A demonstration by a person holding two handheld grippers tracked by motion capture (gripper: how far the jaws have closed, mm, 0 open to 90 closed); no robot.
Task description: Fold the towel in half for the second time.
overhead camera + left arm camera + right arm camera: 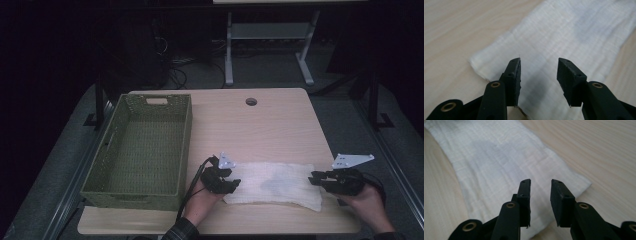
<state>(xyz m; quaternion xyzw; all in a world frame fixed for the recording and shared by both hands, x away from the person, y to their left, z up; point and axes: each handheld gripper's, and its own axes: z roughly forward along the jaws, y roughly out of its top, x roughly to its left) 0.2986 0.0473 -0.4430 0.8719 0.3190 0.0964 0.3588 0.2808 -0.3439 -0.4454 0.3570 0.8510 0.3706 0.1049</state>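
A white folded cloth (274,185) lies flat on the wooden counter (260,125) in the lower middle of the high view, a long strip running left to right, with a faint greyish patch near its middle. To its left stands an olive woven basket (142,150), nothing visible in it, well apart from the cloth's left end.

The left tool (224,181) sits at the cloth's left end and the right tool (320,179) at its right end, each held in a hand coming in from the bottom edge. In the left gripper view the jaws stand moderately wide over the cloth (564,37) with nothing pinched between them; in the right gripper view the jaws stand narrower but plainly apart, again with the cloth (499,160) only beneath them, not gripped.

Judging from this, the cloth has been laid down in a fold and both ends are free; the step in hand looks like a release between folds. The next move probably calls for taking fresh hold of an end or corner, pads closing on the layered edge without dragging the fold askew, then either folding the strip across itself or carrying it toward the basket at left.
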